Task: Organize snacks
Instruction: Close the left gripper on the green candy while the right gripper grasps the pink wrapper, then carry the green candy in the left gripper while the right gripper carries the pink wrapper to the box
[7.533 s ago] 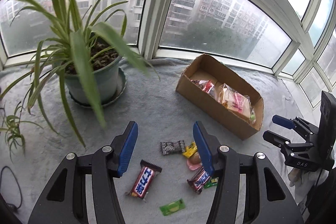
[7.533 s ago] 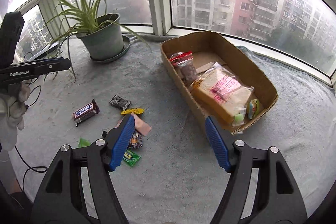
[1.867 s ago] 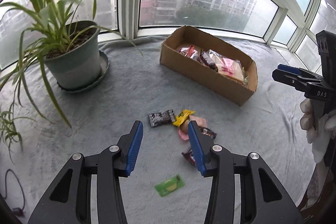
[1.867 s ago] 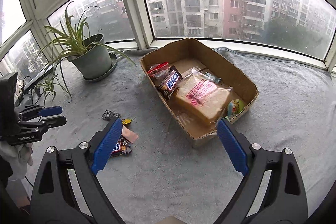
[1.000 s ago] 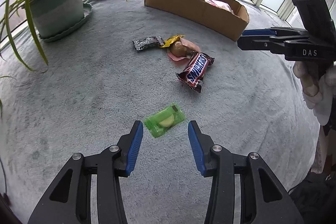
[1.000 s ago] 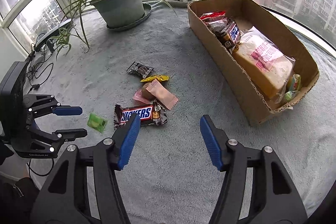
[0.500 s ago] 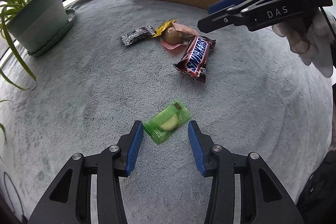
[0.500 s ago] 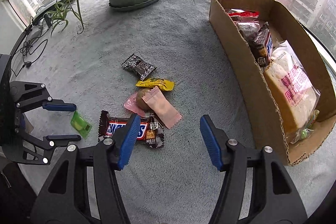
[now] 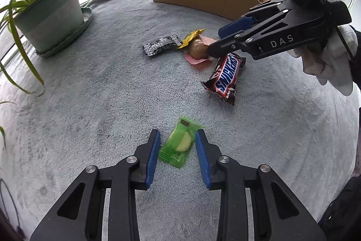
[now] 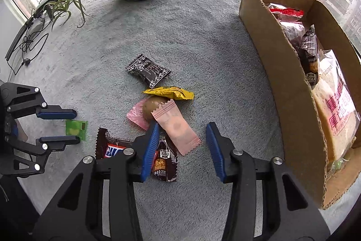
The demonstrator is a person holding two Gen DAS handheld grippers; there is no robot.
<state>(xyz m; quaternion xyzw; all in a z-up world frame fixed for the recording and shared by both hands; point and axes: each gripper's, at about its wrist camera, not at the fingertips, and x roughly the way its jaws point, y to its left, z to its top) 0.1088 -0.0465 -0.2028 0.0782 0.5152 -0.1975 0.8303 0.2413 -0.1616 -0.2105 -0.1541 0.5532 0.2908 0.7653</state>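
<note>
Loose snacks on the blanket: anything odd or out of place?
Nothing damaged or spilled. The brown round candy sits piled between two pink wrappers, with the yellow packet touching. The rest lie flat outside the cardboard box. The left gripper brackets the green candy.

Two low wrist cameras, crossing views

Left looks close over the grey blanket (image 9: 90, 87) toward the cardboard box (image 9: 203, 0); right looks down nearer, box alongside; both share the Snickers bar (image 9: 225, 78) and wrappers.

A green candy packet (image 9: 179, 144) lies flat between the left gripper's (image 9: 177, 138) parted fingers. A Snickers bar (image 9: 226, 78), pink wrapper (image 10: 176, 127) and yellow sachet (image 10: 170, 92) are clustered before the right gripper (image 10: 181, 131).
</note>
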